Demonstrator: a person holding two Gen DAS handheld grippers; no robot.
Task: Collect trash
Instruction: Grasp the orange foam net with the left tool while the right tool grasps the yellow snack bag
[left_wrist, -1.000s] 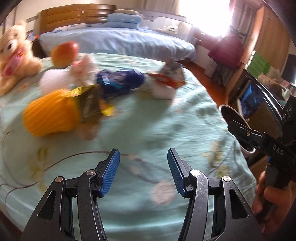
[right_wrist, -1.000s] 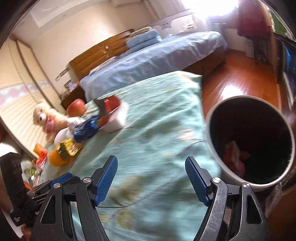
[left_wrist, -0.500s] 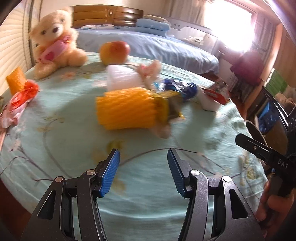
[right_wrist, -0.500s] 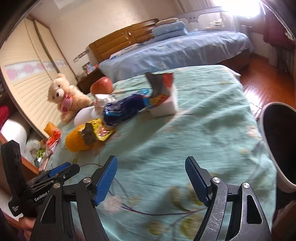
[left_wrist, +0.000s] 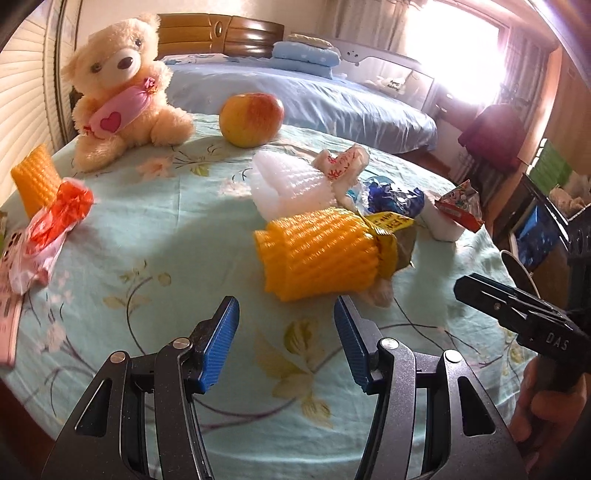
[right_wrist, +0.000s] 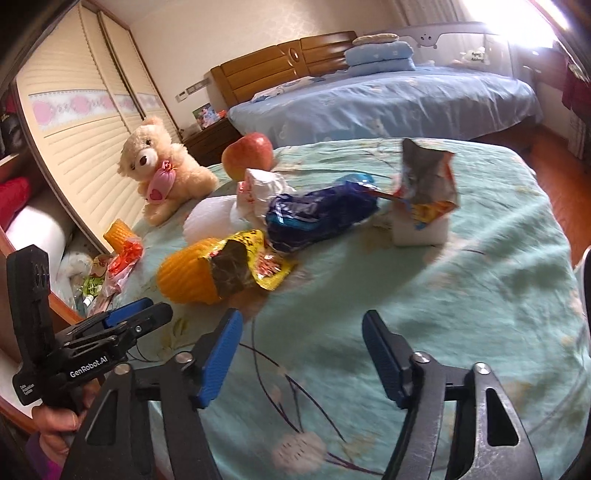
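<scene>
Trash lies in a heap on the round table: an orange foam fruit net (left_wrist: 317, 254) (right_wrist: 188, 275) with a yellow wrapper (left_wrist: 388, 229) (right_wrist: 258, 266) tucked in it, a white foam net (left_wrist: 288, 184), a blue snack bag (right_wrist: 317, 216) (left_wrist: 397, 199), a crumpled white wrapper (left_wrist: 343, 166), and a red-and-grey packet on a white block (right_wrist: 424, 192) (left_wrist: 458, 210). My left gripper (left_wrist: 284, 336) is open and empty just in front of the orange net. My right gripper (right_wrist: 301, 350) is open and empty, nearer the table's front.
A teddy bear (left_wrist: 118, 88) and an apple (left_wrist: 251, 118) sit at the back of the teal floral tablecloth (right_wrist: 461, 295). Another orange net and red-white wrapper (left_wrist: 48, 218) lie at the left edge. A bin rim (left_wrist: 521, 273) shows at the right. A bed stands behind.
Both grippers swung left, away from the bin and toward the trash heap. The left gripper came closer to the orange net. Both stayed open.
</scene>
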